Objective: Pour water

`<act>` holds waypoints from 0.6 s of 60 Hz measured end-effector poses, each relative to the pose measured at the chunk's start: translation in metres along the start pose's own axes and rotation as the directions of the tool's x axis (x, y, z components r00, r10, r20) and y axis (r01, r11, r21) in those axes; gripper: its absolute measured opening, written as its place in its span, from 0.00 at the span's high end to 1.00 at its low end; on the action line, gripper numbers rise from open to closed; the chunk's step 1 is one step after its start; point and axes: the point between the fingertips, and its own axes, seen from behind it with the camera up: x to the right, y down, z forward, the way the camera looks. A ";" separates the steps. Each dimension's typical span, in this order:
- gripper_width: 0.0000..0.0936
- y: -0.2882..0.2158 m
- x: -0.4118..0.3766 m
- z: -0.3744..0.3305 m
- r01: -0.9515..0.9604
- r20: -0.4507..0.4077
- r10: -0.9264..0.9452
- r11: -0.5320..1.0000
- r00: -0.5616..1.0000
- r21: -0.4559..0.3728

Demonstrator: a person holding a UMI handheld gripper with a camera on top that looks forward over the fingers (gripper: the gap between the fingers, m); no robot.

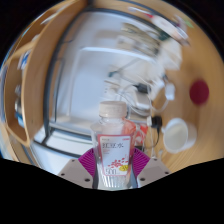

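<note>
A clear plastic bottle [112, 145] with a white cap and a white and pink label stands upright between my fingers. Both magenta pads [88, 160] press on its lower sides, so my gripper [112, 172] is shut on it. The bottle's base is hidden by the fingers. A white cup [178, 133] stands on the pale table [70, 90] to the right, beyond the fingers.
A round red object [199, 92] lies further right of the cup. White containers and clutter [135, 75] sit beyond the bottle at the table's middle. A wooden edge [30, 80] runs along the left side of the table.
</note>
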 end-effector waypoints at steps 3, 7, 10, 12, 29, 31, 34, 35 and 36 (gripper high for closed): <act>0.52 -0.018 0.000 -0.006 0.261 -0.045 -0.260 0.965 0.965 0.013; 0.52 -0.057 0.004 -0.017 0.569 -0.121 -0.560 0.821 0.820 0.054; 0.52 -0.087 0.001 -0.031 0.724 -0.216 -0.699 0.688 0.681 0.056; 0.51 -0.106 0.004 -0.038 0.796 -0.264 -0.760 0.602 0.594 0.057; 0.51 -0.204 0.086 -0.050 0.933 -0.445 -0.832 0.357 0.333 0.030; 0.51 -0.206 0.097 -0.045 0.936 -0.439 -0.838 0.351 0.324 0.022; 0.51 -0.208 0.117 -0.038 0.941 -0.439 -0.845 0.338 0.306 0.006; 0.51 -0.208 0.122 -0.035 0.943 -0.435 -0.849 0.333 0.301 0.001; 0.51 -0.207 0.127 -0.033 0.943 -0.429 -0.853 0.332 0.298 -0.004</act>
